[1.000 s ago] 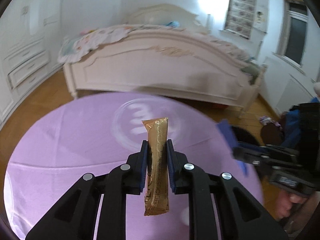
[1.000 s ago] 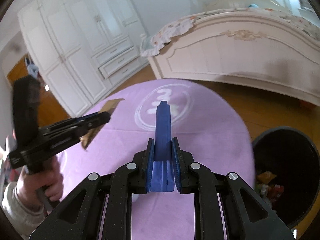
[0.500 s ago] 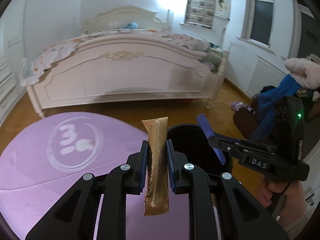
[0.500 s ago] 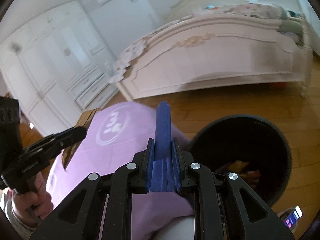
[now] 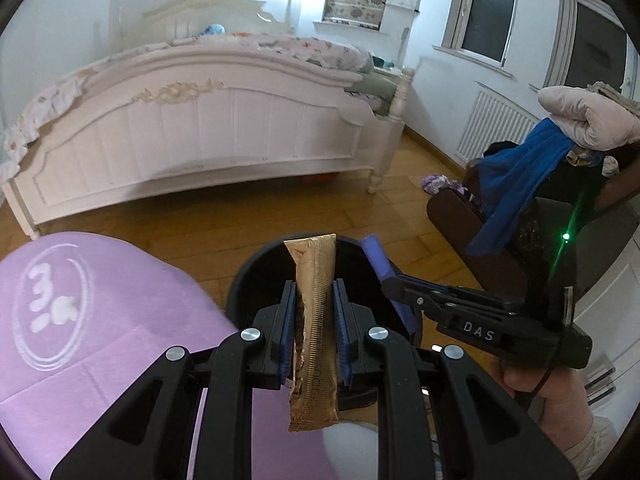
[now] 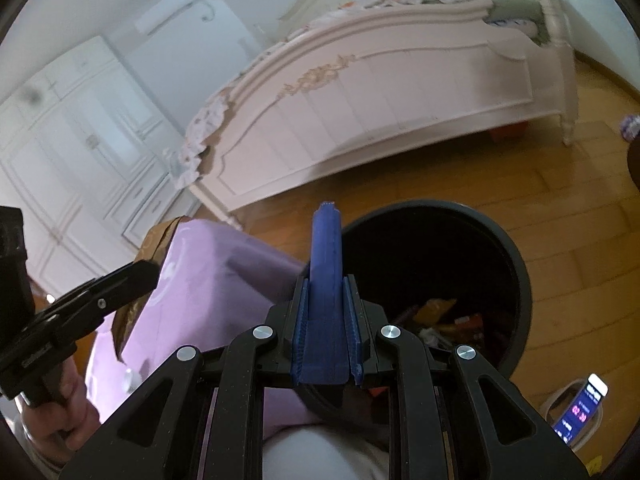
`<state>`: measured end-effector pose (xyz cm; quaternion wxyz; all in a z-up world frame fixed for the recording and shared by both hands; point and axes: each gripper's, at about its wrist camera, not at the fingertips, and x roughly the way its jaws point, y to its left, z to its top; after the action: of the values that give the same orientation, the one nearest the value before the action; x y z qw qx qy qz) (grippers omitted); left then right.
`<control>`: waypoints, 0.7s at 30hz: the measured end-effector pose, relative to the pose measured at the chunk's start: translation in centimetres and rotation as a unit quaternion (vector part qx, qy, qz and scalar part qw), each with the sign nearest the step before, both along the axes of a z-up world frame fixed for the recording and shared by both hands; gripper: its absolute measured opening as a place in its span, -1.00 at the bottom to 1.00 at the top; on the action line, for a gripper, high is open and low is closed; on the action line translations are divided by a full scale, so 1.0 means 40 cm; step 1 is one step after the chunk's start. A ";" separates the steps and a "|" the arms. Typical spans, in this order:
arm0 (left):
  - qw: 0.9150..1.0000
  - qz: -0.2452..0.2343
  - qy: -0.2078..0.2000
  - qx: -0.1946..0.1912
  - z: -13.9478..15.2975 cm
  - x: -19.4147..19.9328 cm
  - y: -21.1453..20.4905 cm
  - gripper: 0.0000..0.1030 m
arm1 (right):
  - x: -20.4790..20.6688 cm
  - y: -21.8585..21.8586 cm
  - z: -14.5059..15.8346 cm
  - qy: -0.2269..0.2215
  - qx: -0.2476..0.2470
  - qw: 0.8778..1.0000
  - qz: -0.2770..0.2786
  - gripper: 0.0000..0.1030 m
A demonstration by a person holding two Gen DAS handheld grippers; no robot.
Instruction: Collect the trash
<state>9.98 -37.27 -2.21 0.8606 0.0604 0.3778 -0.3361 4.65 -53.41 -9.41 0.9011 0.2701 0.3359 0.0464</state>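
Both tongs clamped: left (image 5: 314, 312) gold sachet (image 5: 315, 332), right (image 6: 326, 320) blue wrapper (image 6: 326, 276), over bin rim (image 6: 516, 260).

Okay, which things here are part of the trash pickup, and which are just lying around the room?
Part of the job:
- gold wrapper, clamped in the left tool
- blue wrapper, clamped in the right tool
- black bin, trash already inside

Just lying about:
- bed
- purple cloth
- blue garment on the chair
- phone on the floor
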 end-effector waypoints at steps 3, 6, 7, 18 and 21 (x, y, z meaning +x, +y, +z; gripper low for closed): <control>1.000 -0.005 0.011 0.005 -0.019 0.009 -0.019 -0.62 | 0.010 -0.018 -0.023 0.007 0.006 1.000 -0.007 -0.64; 1.000 -0.009 0.018 0.009 -0.033 0.018 -0.037 -0.62 | 0.011 -0.036 -0.042 0.012 0.010 1.000 -0.013 -0.64; 1.000 -0.010 0.020 0.009 -0.038 0.019 -0.042 -0.62 | 0.012 -0.039 -0.047 0.013 0.011 1.000 -0.014 -0.64; 1.000 0.004 -0.007 0.007 -0.025 0.010 -0.059 0.76 | 0.000 -0.066 -0.059 0.014 0.012 0.999 -0.044 0.43; 1.000 0.017 -0.018 0.001 -0.005 -0.001 -0.033 0.84 | -0.010 -0.052 -0.040 0.004 0.011 0.999 -0.041 0.49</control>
<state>9.95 -38.58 -2.40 0.8727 0.0604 0.3635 -0.3202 4.26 -55.48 -11.02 0.8977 0.2942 0.3277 0.0120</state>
